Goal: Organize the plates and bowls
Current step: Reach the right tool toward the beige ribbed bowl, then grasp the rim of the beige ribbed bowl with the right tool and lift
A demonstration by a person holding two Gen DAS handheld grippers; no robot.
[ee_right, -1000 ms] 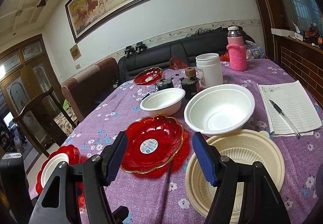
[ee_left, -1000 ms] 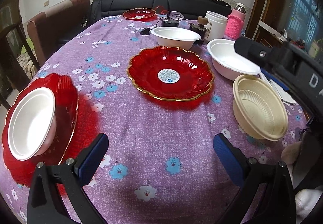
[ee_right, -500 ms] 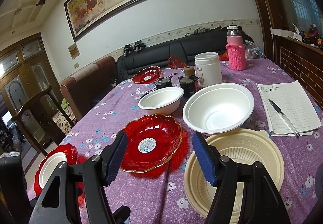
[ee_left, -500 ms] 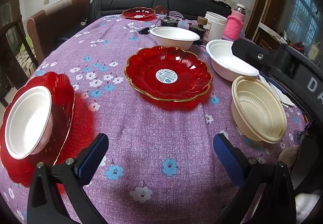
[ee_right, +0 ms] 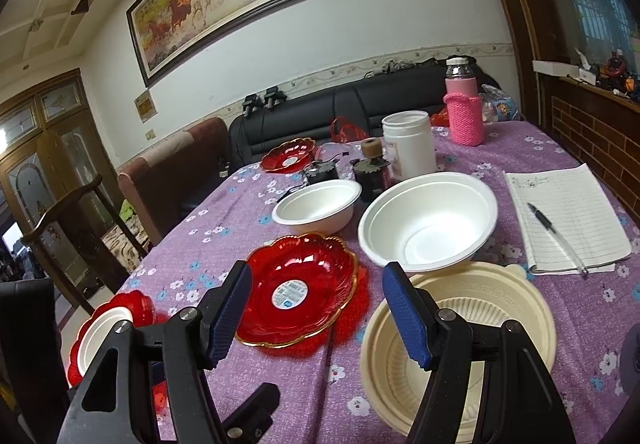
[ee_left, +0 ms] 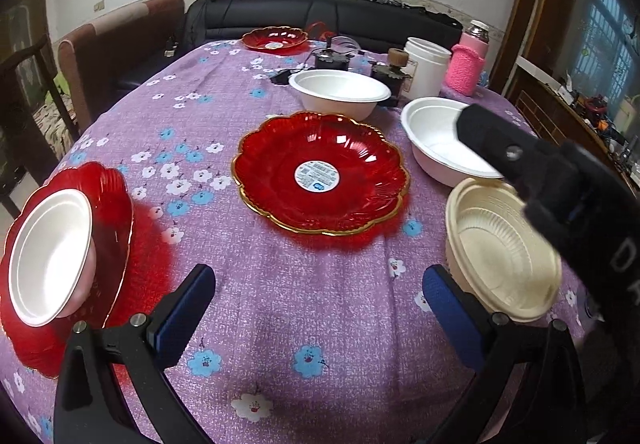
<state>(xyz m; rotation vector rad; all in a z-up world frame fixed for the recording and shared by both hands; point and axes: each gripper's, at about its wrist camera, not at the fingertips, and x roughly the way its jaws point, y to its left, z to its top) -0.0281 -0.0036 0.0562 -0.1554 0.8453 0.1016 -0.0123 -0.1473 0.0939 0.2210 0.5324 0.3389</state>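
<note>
Both the left gripper (ee_left: pixel 318 294) and right gripper (ee_right: pixel 314 310) hang spread and empty. The scalloped red glass plate (ee_left: pixel 320 172) mid-desk carries a round white sticker (ee_left: pixel 317 175), its print unreadable. On the right gripper's body, only "D" is legible.

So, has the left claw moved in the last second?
Yes. The left claw has edged forward over the table: the centre red plate and the cream bowl now sit lower in its view, nearer its fingertips.

Red gold-rimmed plate (ee_left: pixel 320 174); cream ribbed bowl (ee_left: pixel 502 256); purple floral tablecloth (ee_left: pixel 280 304); blue-padded tongs (ee_left: pixel 320 308).
</note>
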